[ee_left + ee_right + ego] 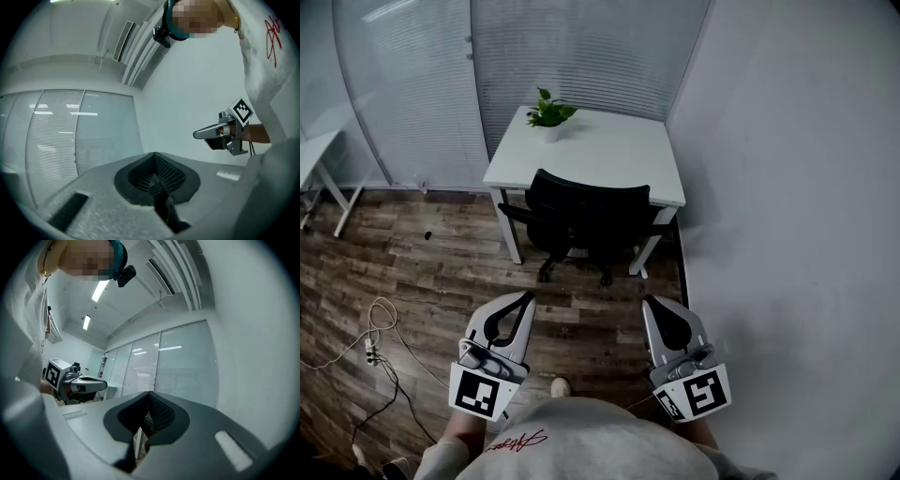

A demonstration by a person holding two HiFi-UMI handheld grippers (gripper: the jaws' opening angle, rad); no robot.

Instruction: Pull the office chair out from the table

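Holding a hand-held gripper in each hand, you have both low in front of your body, pointing toward the table [619, 155]. Your left hand-held gripper [526, 300] is clenched, its jaws pressed together with nothing between them. Your right hand-held gripper [648, 303] is clenched the same way and is just as empty. The two sit side by side with a gap between them, above the wooden floor [441, 267].

The black office chair [586, 220] is pushed in at the near side of the white table. Its backrest is turned toward you and meets the tabletop's edge, and its armrests and castors show below. Neither hand-held gripper touches it, and the chair is well apart from both.

The table stands in a corner, with its right side along the plain white wall [787, 187] and its far side against a glass partition with blinds [572, 56]. A small potted plant [548, 114] stands near the table's far left corner.

To your left, pale cables [380, 323] loop across the floor beside a power strip [370, 353]. A second white table [317, 155] shows at the far left edge. In each gripper view, the other hand-held gripper appears off to the side with its marker cube.
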